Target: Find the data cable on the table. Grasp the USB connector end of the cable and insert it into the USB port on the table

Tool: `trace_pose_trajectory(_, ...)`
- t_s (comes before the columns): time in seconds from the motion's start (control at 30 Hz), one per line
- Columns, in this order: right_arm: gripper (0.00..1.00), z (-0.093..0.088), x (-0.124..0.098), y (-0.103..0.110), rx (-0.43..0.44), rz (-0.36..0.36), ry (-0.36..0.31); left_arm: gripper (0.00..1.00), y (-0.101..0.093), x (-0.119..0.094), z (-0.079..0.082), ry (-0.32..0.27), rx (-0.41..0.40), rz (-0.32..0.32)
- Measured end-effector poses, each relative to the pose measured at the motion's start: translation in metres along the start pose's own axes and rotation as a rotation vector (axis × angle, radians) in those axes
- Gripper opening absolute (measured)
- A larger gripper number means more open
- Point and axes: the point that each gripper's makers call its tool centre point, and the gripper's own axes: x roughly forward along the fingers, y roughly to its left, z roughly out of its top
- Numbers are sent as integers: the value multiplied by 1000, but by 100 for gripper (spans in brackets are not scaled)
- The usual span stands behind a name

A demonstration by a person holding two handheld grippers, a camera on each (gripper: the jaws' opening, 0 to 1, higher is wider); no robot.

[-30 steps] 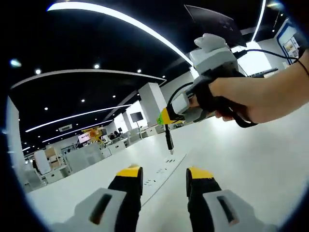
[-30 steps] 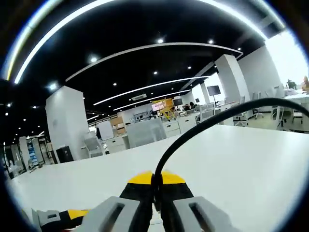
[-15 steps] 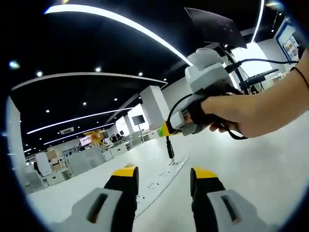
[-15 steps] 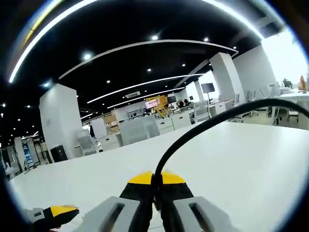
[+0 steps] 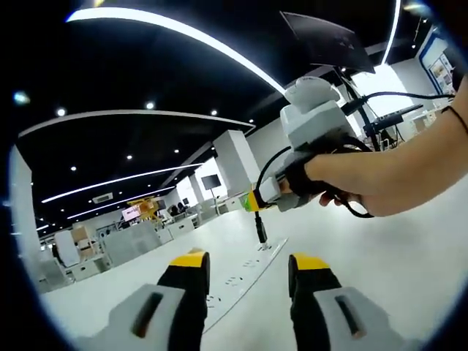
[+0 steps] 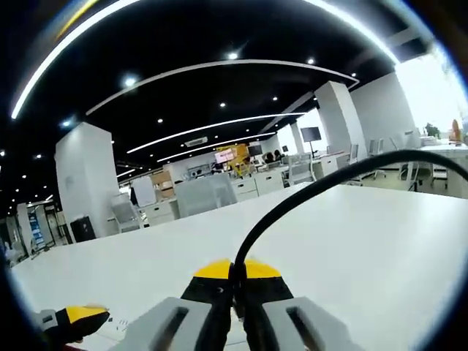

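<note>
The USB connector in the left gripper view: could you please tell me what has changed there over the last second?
The right gripper has carried the USB connector down towards the power strip; its tip now hangs close over the strip's far end. The right gripper stays shut on the cable, and the left gripper stays open and empty.

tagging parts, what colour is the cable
Black; the cable shows best in the right gripper view.
</note>
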Motion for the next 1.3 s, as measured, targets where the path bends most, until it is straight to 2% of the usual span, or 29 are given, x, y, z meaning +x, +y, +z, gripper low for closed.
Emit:
trace_pose_trajectory(0.3,5,1,1,-8,84,-69,-12,44,1,1,0,1,4,4)
trace_pose_trajectory(0.57,5,-1,-8,-3,102,-157,-41,45,3,-1,0,0,4,12)
trace_pose_trajectory(0.8,5,-1,-9,-2,84,-203,-61,46,7,-4,4,-15,-5,23)
trace_pose_trajectory(0.83,5,-2,-9,-4,85,-215,-56,46,8,-3,4,-18,-6,22)
trace_pose_trajectory(0.87,5,-11,-9,-5,88,-228,-6,46,9,-3,4,-18,-6,23)
trace_pose_trajectory(0.9,5,-6,-7,-4,77,-224,-43,46,11,-3,4,-19,-7,27)
trace_pose_trajectory(0.93,5,-4,-5,-2,65,-223,-50,46,12,-3,4,-21,-9,31)
trace_pose_trajectory(1.13,6,-2,-1,6,-79,-185,-34,46,17,-3,3,-21,-7,37)
trace_pose_trajectory(1.3,6,-2,2,8,-116,-130,-5,45,14,1,1,-8,-4,21)
